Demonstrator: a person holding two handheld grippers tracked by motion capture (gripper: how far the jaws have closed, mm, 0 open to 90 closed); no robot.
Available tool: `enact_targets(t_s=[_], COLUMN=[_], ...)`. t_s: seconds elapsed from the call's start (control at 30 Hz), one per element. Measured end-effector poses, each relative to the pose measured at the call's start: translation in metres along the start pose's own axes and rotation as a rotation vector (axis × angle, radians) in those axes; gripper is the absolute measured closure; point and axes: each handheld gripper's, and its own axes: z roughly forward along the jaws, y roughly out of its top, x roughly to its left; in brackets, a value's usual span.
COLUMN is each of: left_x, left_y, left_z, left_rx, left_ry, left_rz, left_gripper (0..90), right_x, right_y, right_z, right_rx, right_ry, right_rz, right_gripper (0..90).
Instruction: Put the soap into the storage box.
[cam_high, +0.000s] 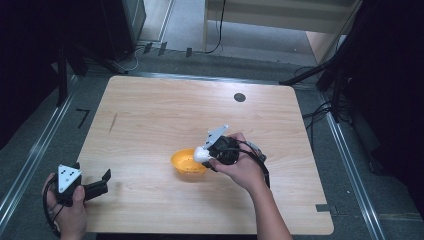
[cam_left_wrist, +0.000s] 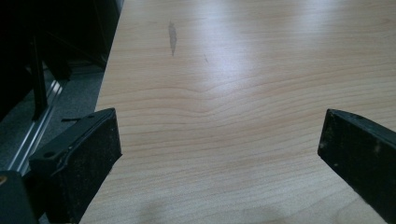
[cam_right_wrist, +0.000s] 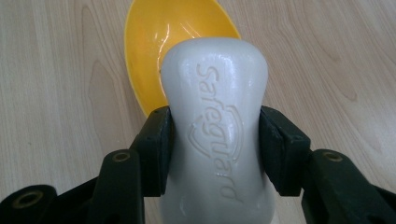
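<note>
A white bar of soap (cam_right_wrist: 217, 135) with raised lettering is clamped between the black jaws of my right gripper (cam_right_wrist: 215, 149), which is shut on it. In the high view the right gripper (cam_high: 206, 154) holds the soap (cam_high: 201, 154) over the near right rim of a small yellow bowl (cam_high: 186, 162) standing at the table's middle. The bowl (cam_right_wrist: 163, 46) lies just beyond the soap in the right gripper view and looks empty. My left gripper (cam_high: 102, 182) rests at the table's near left corner, jaws wide open over bare wood (cam_left_wrist: 219, 140).
The wooden table (cam_high: 150, 115) has a dark round hole (cam_high: 239, 97) near its far edge and a dark streak (cam_high: 113, 122) at the left. Metal floor rails run along both sides, and black stands and cables lie behind the table.
</note>
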Motion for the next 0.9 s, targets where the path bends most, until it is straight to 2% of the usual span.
enact_targets(t_s=[0.9], left_x=[0.000], left_y=[0.000], left_z=[0.000], left_rx=[0.000], left_ry=[0.000], left_rz=[-0.004], left_gripper=[0.0], right_x=[0.003], right_y=[0.024], right_z=[0.018], right_rx=[0.022], right_ry=[0.041], right_rz=[-0.078], right_gripper=[50.2])
